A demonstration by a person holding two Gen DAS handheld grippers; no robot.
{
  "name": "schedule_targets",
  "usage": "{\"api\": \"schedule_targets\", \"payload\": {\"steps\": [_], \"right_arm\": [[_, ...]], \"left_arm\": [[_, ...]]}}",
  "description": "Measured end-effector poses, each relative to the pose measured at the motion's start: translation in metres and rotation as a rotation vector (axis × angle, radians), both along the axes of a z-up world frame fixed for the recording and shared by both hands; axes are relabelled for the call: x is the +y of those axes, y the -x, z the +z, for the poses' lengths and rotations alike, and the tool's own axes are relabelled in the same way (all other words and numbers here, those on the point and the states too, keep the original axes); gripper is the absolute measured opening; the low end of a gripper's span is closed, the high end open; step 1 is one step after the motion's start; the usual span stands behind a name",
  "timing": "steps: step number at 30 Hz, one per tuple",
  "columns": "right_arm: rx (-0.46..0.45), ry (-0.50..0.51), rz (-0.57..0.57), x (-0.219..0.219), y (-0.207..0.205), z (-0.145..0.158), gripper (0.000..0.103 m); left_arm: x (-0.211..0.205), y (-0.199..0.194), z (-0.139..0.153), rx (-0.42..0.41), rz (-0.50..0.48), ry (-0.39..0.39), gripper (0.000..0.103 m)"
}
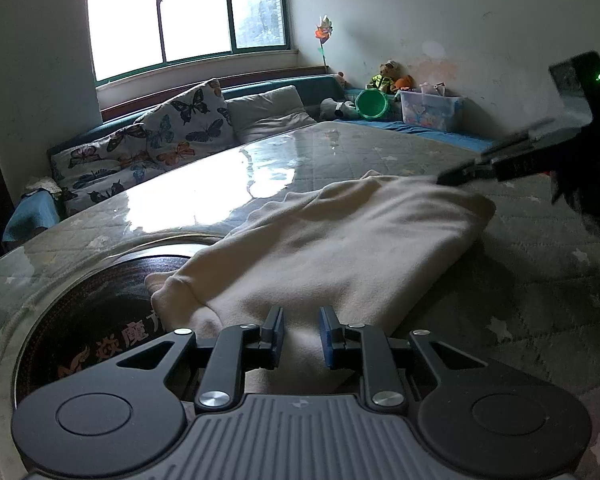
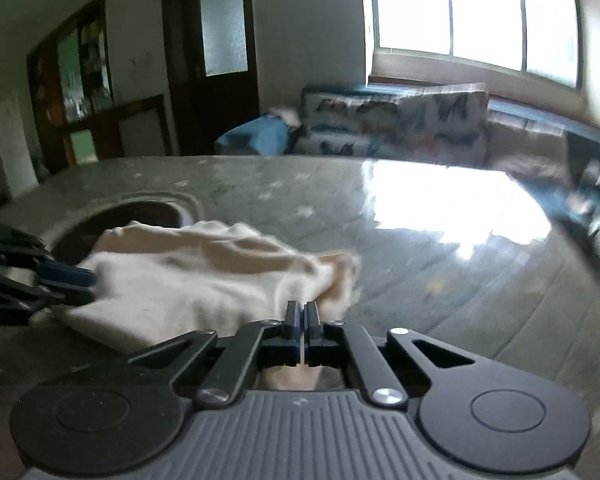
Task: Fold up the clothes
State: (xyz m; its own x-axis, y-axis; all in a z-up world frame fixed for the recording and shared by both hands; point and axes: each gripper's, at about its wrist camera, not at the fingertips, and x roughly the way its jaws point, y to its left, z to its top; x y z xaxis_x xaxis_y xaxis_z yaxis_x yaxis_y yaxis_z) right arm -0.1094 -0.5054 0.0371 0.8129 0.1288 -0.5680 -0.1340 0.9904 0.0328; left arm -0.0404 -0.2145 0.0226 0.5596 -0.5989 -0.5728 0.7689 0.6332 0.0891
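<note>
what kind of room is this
Most likely a home living room: a window seat with butterfly cushions, stuffed toys in the corner, and a glass-topped table bearing the cream garment.

Cream cloth [image 2: 204, 280] and sofa cushions [image 2: 396, 124] are smeared by motion blur.

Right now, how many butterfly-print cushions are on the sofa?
2: an upright butterfly cushion leaning against the sofa back, and a flat butterfly cushion lower left of it. Others may be hidden.

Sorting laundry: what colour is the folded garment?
Cream garment, clearest in the left wrist view.
</note>
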Motion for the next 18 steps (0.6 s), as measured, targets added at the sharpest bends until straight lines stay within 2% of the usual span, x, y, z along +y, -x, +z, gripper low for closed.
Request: {"api": "schedule_targets", "payload": {"steps": [5, 7, 11, 14, 18], "right_arm": [[0.068, 0.081, 0.008, 0.008, -0.009, -0.019, 0.001], [0.061, 0.092, 0.011, 0.009, -0.009, -0.02, 0.002], [0.013, 0.082, -0.028, 0.003, -0.007, -0.003, 0.002], [-0.013, 0.072, 0.007, 0.01, -0.014, 0.005, 0.003], [-0.017, 0.074, 0.056, 0.026, -0.033, 0.0, 0.004]], "left_arm": [[0.0, 0.001, -0.001, -0.005, 0.0, 0.001, 0.023], [0.0, 0.001, -0.001, -0.007, 0.0, -0.001, 0.024], [0.002, -0.002, 0.004, 0.01, 0.004, 0.013, 0.026], [0.007, -0.008, 0.012, 0.021, 0.025, 0.046, 0.026], [0.014, -0.023, 0.019, 0.02, 0.085, 0.068, 0.026]]}}
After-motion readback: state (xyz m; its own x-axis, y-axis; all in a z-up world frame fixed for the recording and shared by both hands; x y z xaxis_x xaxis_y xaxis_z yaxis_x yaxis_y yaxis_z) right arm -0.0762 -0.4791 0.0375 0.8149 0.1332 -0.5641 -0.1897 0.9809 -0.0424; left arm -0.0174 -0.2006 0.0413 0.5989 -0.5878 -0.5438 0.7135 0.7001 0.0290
